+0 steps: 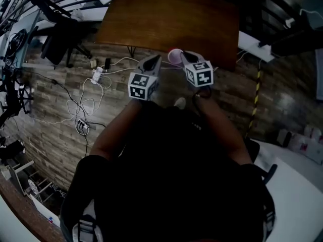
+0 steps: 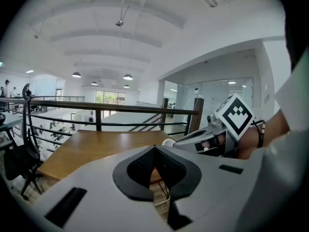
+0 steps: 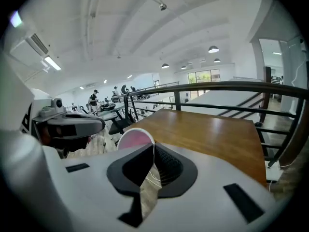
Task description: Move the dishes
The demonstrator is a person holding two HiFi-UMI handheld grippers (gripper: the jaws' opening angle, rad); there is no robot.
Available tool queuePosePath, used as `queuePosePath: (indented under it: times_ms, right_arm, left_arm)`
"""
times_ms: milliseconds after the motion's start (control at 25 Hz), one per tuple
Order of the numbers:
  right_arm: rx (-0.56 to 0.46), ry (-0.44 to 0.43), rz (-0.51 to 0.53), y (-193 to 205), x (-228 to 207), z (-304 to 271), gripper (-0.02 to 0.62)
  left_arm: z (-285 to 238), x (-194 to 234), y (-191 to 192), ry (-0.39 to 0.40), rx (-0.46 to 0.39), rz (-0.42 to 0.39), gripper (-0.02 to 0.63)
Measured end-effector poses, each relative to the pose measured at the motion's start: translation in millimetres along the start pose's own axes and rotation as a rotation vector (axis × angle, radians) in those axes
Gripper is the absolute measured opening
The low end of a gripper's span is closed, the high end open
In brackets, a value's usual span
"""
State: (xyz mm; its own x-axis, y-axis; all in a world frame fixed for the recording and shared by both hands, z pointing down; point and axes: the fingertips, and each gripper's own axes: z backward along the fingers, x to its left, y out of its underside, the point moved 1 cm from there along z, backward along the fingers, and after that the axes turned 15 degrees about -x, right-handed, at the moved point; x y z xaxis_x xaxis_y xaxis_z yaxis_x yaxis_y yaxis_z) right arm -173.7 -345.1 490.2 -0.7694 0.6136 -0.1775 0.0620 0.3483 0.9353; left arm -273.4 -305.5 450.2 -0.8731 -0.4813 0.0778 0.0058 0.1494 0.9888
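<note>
right tongs (image 3: 153, 147) pinch the one pink dish (image 3: 134, 138), left tongs (image 2: 154, 149) pressed together, near one wooden table (image 3: 212, 129).

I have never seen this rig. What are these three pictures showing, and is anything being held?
There is no robot here: a person holds a hand-held gripper in each hand. The head view looks down from the person's head past both grippers. The other two views come from cameras riding on the grippers, looking along the fingers. The right gripper is shut on the rim of a pink dish. The left gripper is shut with nothing in it. Ahead stands a wooden table; the part of its top that shows looks bare. Cables lie on the floor.
</note>
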Motion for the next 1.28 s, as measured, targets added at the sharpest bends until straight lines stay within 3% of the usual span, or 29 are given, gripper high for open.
queuePosePath:
  times_ms: [320, 480, 840, 1040, 1280]
  right_arm:
    - [0.007, -0.012, -0.004, -17.0, -20.4, -41.8, 0.021]
    - [0.024, 0.004, 0.009, -24.5, -32.1, -73.0, 0.021]
    - [0.067, 0.081, -0.014, -41.4, -53.3, -171.0, 0.021]
    - [0.111, 0.136, -0.037, -38.9, -59.3, -219.1, 0.021]
    - [0.169, 0.181, -0.078, -28.7, -73.1, -256.4, 0.021]
  left_arm:
    - [-46.1, 37.0, -8.5, -0.010, 0.008, 0.005, -0.005]
    - [-73.9, 60.1, -9.9, 0.034, 0.017, -0.024, -0.005]
    - [-139.0, 144.6, -14.3, 0.143, 0.047, -0.001, -0.005]
    - [-158.8, 202.0, -19.2, 0.181, 0.056, 0.014, -0.005]
    - [-177.8, 238.3, -9.6, 0.217, 0.087, 0.039, -0.005]
